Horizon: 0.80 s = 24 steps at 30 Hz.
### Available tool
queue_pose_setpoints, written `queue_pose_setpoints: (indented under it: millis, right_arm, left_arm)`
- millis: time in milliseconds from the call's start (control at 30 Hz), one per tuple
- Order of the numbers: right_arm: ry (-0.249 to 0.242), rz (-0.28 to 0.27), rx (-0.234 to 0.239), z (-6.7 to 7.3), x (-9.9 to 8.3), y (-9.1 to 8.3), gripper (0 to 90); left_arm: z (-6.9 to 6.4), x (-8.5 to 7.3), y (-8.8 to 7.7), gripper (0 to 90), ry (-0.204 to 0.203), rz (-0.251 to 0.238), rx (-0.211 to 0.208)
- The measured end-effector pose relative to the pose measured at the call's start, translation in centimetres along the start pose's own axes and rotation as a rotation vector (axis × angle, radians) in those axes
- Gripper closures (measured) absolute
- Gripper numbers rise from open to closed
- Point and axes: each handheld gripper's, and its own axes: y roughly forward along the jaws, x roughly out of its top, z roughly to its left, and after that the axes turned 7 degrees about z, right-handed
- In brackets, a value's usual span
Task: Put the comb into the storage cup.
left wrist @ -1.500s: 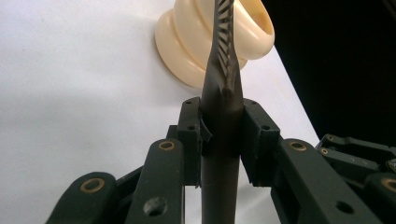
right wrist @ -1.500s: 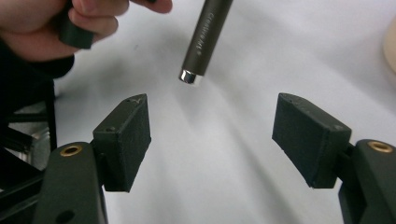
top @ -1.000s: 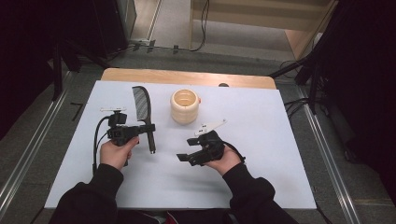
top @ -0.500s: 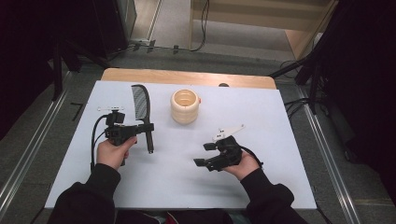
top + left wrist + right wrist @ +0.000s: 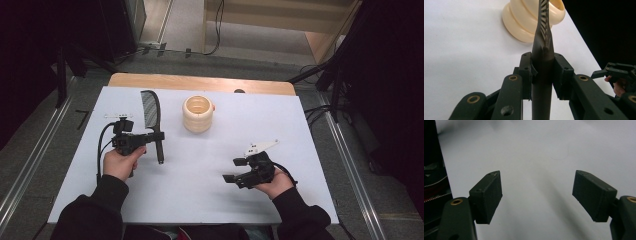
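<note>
A black comb (image 5: 151, 107) lies along the white table, teeth end toward the far side. My left gripper (image 5: 155, 139) is shut on its handle, which the left gripper view shows as the comb (image 5: 543, 37) clamped between the two pads of the left gripper (image 5: 542, 75). A cream ribbed cup (image 5: 198, 114) stands upright just right of the comb, and the cup (image 5: 524, 20) rises beyond the comb's teeth. My right gripper (image 5: 231, 170) is low over the table at the front right, pointing left. In its own view the right gripper (image 5: 536, 192) stands open over bare white surface.
A white sheet (image 5: 200, 200) covers the table, with a strip of wooden edge (image 5: 200, 83) at the back. Dark floor, metal rails and cables surround the table. The other hand's gripper (image 5: 614, 72) appears at the right of the left gripper view.
My right gripper has slid to the right, away from the middle of the table, with its jaws apart. The left gripper and the comb have stayed where they were.
</note>
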Motion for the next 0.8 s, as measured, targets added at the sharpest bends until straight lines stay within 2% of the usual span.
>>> queue_pose_setpoints:
  millis: [400,567,667,767,800]
  right_arm:
    - [0.045,-0.011,-0.047,-1.1,-2.6,-1.6,22.1]
    - [0.07,-0.009,-0.057,-1.3,-3.3,-2.2,22.1]
    - [0.067,-0.009,-0.059,-1.5,-3.7,-2.4,22.1]
    - [0.075,-0.003,-0.06,-1.5,-3.9,-2.5,22.1]
    - [0.076,-0.001,-0.06,-1.6,-4.0,-2.5,22.1]
  left_arm:
    - [-0.5,1.0,-0.2,72.2,0.003,-0.02,-0.026]
    - [-1.0,1.8,-0.3,72.2,0.03,-0.016,-0.032]
    - [-1.5,2.3,-0.3,72.2,0.04,-0.017,-0.036]
    - [-1.9,3.0,-0.1,72.1,0.056,-0.003,-0.033]
    - [-2.1,3.2,0.0,72.2,0.065,0.003,-0.021]
